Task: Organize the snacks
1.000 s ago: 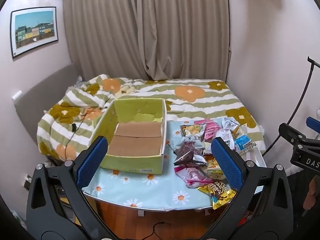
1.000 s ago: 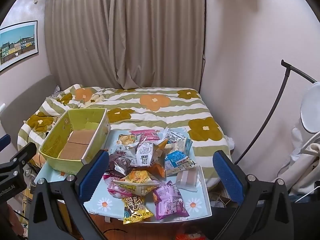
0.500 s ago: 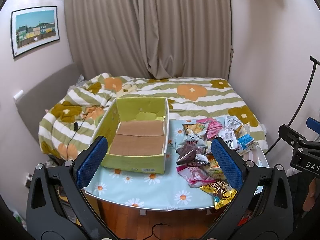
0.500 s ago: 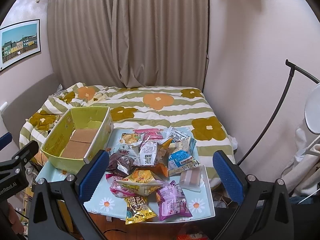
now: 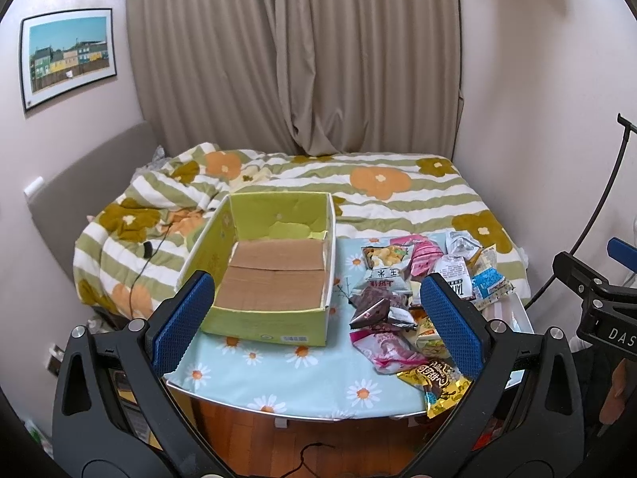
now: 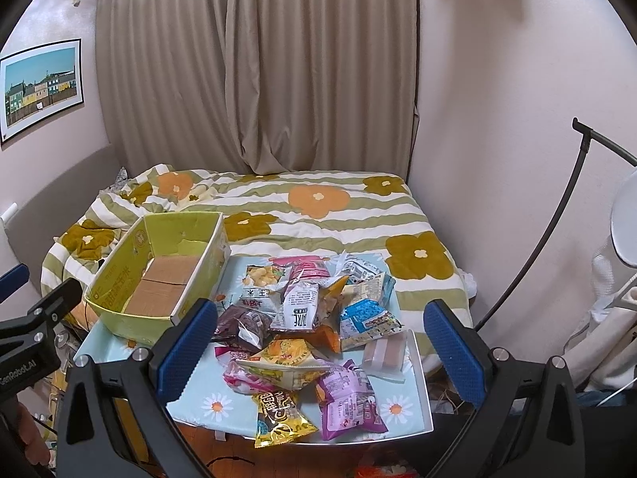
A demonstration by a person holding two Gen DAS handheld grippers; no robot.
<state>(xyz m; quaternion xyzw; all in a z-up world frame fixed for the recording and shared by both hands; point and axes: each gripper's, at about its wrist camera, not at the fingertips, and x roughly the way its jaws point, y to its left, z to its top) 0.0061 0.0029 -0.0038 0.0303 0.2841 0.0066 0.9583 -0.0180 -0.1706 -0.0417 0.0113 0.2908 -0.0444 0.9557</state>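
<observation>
An open yellow-green cardboard box (image 5: 270, 275) (image 6: 159, 275) with a bare brown floor stands on the left of a small table (image 5: 286, 374) (image 6: 414, 406) covered in a daisy-print cloth. A heap of several snack packets (image 5: 402, 290) (image 6: 310, 318) lies on the right half, among them a gold packet (image 6: 280, 414) and a purple one (image 6: 348, 402) at the front edge. My left gripper (image 5: 318, 326) hovers open before the box, holding nothing. Over the heap's near side my right gripper (image 6: 320, 350) also stands open with nothing in it.
A bed (image 6: 318, 207) with a green-striped flowered cover runs behind the table to closed beige curtains (image 6: 254, 71). A black curved lamp stand (image 6: 557, 207) rises at the right by the wall. Wooden floor (image 5: 310, 450) shows under the table's front edge.
Both grippers have drifted slightly nearer and lower toward the table; the box and snack heap sit a little higher in the views. Nothing was touched.
</observation>
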